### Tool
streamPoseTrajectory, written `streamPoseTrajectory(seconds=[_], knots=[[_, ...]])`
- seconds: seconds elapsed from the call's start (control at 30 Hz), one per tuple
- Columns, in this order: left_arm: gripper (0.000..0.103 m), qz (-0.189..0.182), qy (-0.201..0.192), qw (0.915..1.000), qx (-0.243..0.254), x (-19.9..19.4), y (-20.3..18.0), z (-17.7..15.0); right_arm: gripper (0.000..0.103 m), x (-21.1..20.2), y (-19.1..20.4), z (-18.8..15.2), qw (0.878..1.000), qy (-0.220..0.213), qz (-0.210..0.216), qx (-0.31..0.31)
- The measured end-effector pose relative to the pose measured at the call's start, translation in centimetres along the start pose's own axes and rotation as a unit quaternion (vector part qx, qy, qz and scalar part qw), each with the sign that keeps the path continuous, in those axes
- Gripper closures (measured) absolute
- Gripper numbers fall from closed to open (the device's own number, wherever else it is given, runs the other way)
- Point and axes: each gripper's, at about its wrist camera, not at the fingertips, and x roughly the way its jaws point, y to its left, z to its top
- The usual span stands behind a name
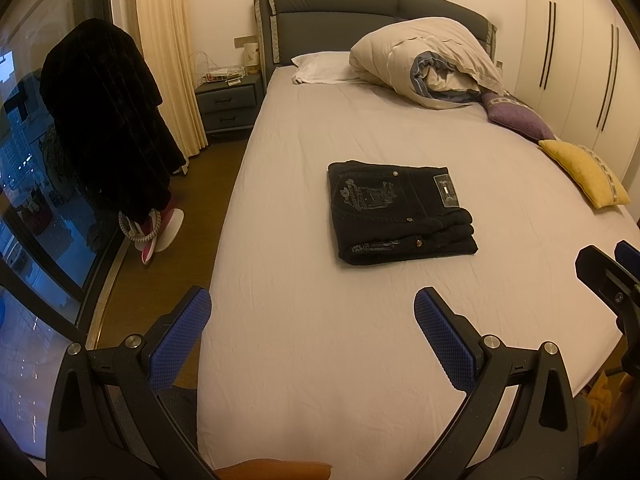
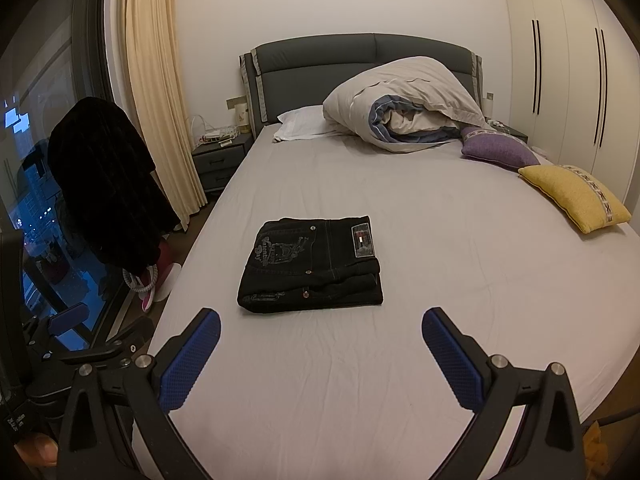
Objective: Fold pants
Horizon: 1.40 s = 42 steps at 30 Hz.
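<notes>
The black pants (image 2: 311, 265) lie folded into a compact rectangle near the middle of the bed (image 2: 440, 260), waistband patch facing up. Both claws hang apart from them over the near end of the sheet: the left claw (image 1: 312, 336) spread wide and empty, the right claw (image 2: 321, 354) likewise. Nothing lies between claws and pants. A bunched duvet (image 2: 404, 108), white pillow (image 2: 300, 122), purple cushion (image 2: 498, 151) and yellow cushion (image 2: 576, 196) sit toward the headboard and right edge. A dark garment (image 1: 104, 120), perhaps a coat, hangs by the window.

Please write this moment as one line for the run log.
pants: folded, on bed | left gripper: open, empty | right gripper: open, empty | contact: none
</notes>
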Motion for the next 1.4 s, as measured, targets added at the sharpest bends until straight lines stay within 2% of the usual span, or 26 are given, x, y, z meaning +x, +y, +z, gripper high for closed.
streamPoseTrajectory(seconds=[1.4], knots=[[0.000,-0.005,0.005,0.9999,0.007,0.6,0.4,-0.2,0.000,-0.7,-0.1,-0.8,1.000,0.004,0.003,0.000]])
